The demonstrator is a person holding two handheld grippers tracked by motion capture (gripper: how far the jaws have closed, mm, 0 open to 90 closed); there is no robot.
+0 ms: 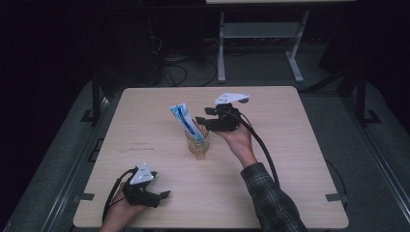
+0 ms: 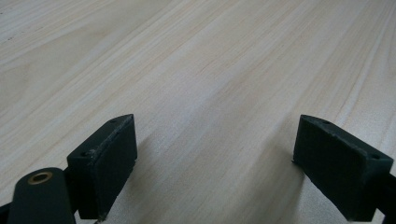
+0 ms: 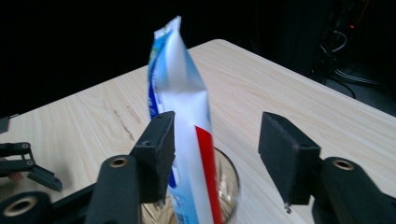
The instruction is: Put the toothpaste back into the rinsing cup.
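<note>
Currently the toothpaste tube stands tilted in a glass cup mid-desk; right gripper fingers spread around it, probably to be closed squarely. Left gripper spread, near front-left corner.

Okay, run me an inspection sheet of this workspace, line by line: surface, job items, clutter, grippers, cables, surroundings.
Surface: light wooden table, faint marks left of centre.
Job's things: toothpaste tube leaning in a clear glass near the table's middle.
Clutter: nothing seen.
Grippers: left gripper open, low at the near edge; right gripper open, fingers either side of the tube.
Cables: one black cable trails from each gripper.
Surroundings: dark room, grey stand, floor wiring behind.
</note>
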